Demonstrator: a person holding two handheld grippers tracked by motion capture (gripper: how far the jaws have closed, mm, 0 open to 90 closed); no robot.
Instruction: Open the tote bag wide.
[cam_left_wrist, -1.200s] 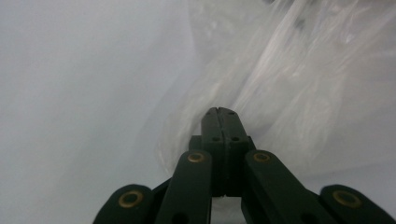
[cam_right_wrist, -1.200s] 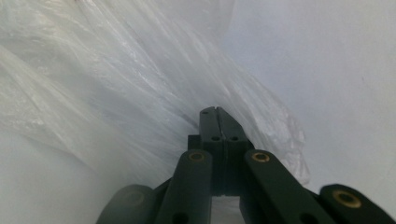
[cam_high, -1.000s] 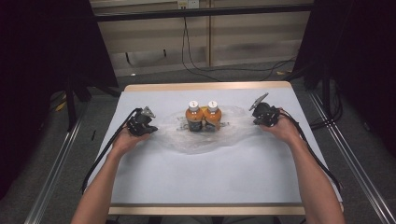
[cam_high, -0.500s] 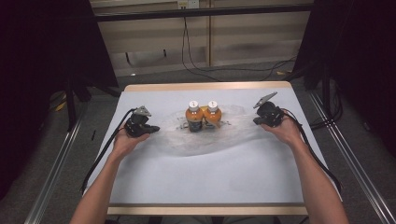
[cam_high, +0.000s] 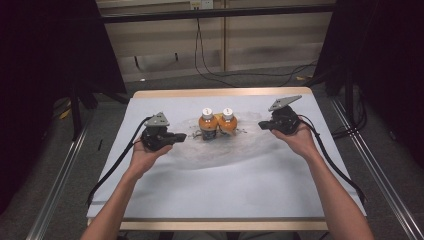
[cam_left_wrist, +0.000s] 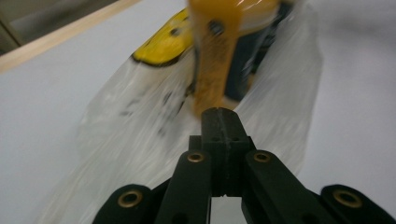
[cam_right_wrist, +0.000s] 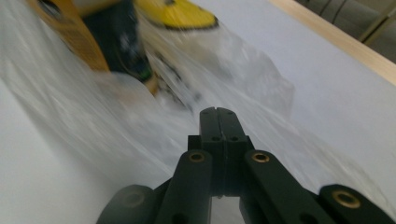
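Two orange bottles (cam_high: 217, 123) stand in a clear bag (cam_high: 220, 147) between both tools.

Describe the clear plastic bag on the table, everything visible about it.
The clear plastic bag is thin, see-through and crinkled, spread wide across the pale table. Two orange bottles with white caps stand inside it, side by side and touching. The left gripper and right gripper sit at its opposite ends, jaws shut on the film.

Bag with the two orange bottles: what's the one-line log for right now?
left gripper: shut on plastic bag left end | right gripper: shut on right end | orange bottles: upright at bag's middle
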